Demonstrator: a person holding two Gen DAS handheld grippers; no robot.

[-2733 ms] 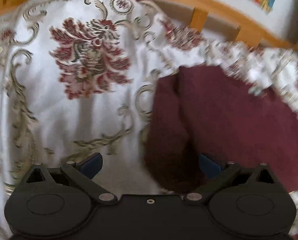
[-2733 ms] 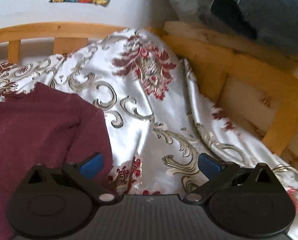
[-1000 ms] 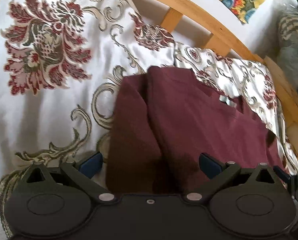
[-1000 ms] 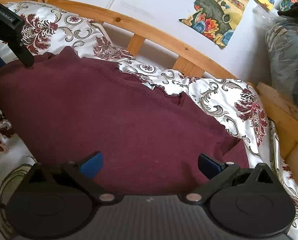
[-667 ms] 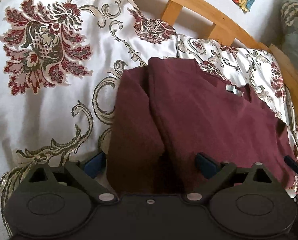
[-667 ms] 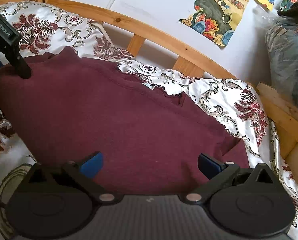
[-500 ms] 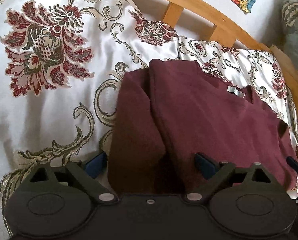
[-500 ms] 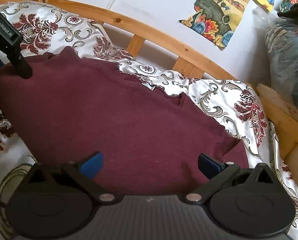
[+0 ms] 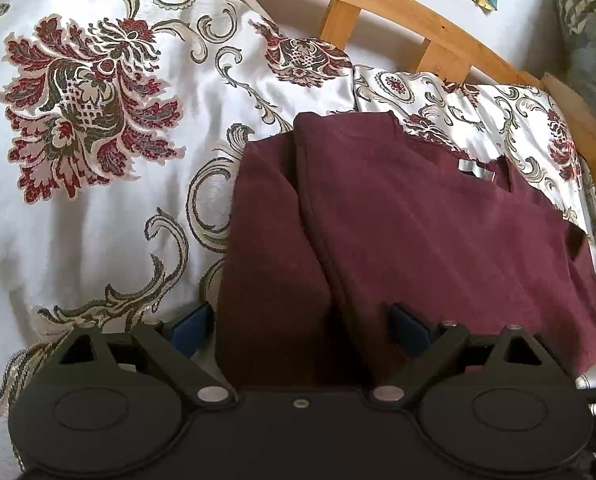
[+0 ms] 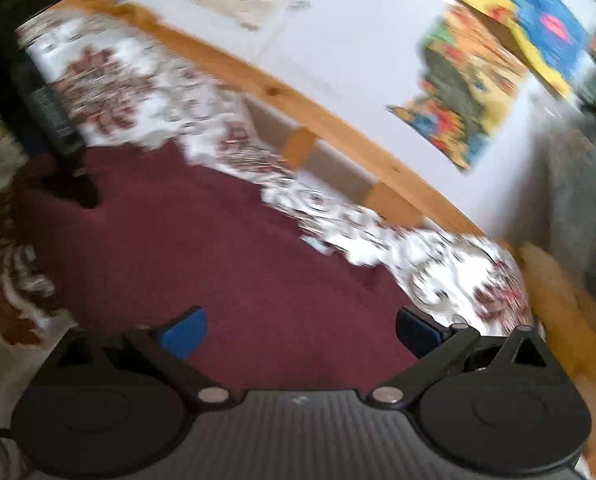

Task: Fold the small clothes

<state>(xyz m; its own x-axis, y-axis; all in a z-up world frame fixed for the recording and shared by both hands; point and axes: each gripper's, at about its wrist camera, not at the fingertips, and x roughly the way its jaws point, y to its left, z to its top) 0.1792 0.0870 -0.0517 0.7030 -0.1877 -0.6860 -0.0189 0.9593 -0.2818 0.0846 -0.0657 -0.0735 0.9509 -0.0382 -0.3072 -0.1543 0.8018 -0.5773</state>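
Maroon knit, soft and limp, the small garment point(image 9: 438, 216) lies flat on the floral satin bedspread point(image 9: 90, 184), near the wooden bed rail point(image 9: 378, 0) at the far edge. One side is already folded over the body, forming a long ridge. It looks light, and I judge the satin beneath slippery, so the whole piece may slide when pulled. The left gripper point(image 9: 298, 324) is spread wide, straddling the near hem at that fold; the right gripper point(image 10: 300, 326) is likewise spread above the cloth, its view blurred. Hem corners look best for gripping
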